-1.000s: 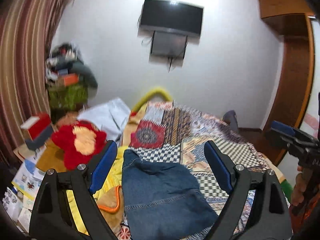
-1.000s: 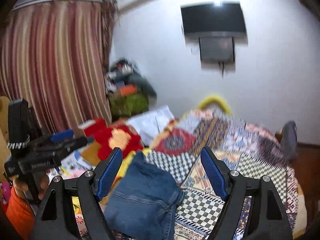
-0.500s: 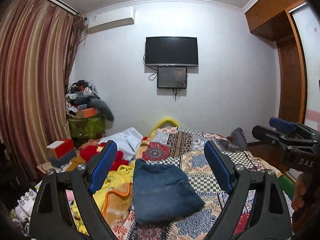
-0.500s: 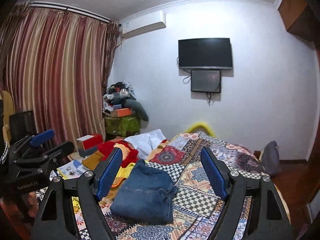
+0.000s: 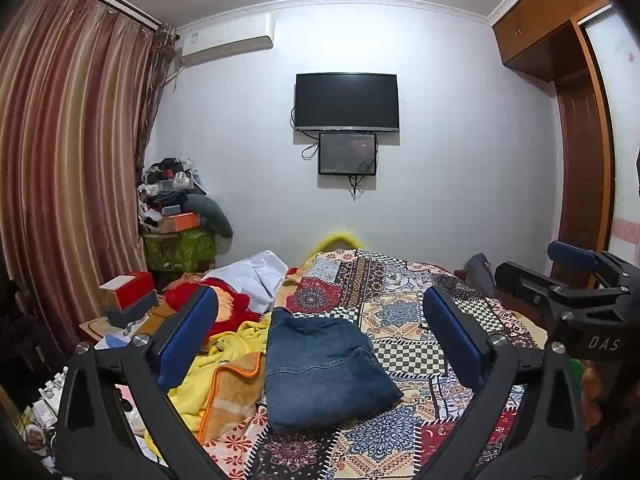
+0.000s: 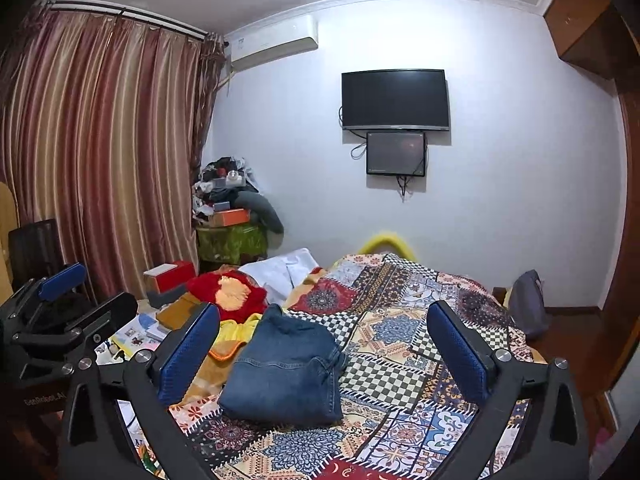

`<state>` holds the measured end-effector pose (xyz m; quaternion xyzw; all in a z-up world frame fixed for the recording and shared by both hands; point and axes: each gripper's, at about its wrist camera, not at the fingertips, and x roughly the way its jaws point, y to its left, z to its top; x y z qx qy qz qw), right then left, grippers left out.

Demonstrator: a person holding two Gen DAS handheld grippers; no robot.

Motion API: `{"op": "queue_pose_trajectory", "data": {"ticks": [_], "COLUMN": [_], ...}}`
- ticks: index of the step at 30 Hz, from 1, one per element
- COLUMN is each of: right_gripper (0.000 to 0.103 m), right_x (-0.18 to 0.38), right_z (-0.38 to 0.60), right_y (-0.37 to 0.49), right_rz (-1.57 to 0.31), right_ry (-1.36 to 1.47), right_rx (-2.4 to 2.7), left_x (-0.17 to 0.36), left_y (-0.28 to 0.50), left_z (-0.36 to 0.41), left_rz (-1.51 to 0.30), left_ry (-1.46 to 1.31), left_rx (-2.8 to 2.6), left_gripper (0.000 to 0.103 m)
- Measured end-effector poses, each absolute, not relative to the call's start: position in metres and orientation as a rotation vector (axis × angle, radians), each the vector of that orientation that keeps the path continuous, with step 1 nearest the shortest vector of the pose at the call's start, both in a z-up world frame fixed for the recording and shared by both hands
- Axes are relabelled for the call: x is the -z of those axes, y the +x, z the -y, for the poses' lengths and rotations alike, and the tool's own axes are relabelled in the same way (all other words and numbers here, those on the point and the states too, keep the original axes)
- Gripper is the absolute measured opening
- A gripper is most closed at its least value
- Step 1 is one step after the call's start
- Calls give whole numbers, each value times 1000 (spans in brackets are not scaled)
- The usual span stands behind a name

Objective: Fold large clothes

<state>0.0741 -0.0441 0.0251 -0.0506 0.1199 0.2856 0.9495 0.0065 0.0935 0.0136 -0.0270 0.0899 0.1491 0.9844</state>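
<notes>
Blue denim jeans (image 5: 320, 364) lie on a patchwork bedspread (image 5: 400, 312) of checks and medallions. Yellow blanket (image 5: 224, 344) edged orange; red-and-gold striped curtains (image 6: 100, 152); a red, possibly plush, cushion (image 6: 228, 294).

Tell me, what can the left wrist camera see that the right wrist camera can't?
Only the left wrist view shows the right gripper at its right edge, jaws opening, nothing between them. Only the right wrist view shows the left gripper at its left edge, jaws likewise opening and holding nothing. Both show the folded jeans on the patchwork bedspread, the yellow blanket and the wall television.
</notes>
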Motion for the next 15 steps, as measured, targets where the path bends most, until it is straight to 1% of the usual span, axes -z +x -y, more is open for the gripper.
{"op": "queue_pose_trajectory", "data": {"ticks": [15], "right_gripper": [103], "right_x": [-22], "right_z": [39], "right_y": [76], "right_rz": [-273], "right_ry": [-107], "right_rx": [-578], "left_x": [-5], "left_y": [11], "left_z": [-101], "left_rz": [-210], "left_ry": [-81], "left_rx": [-312], "left_gripper": [103]}}
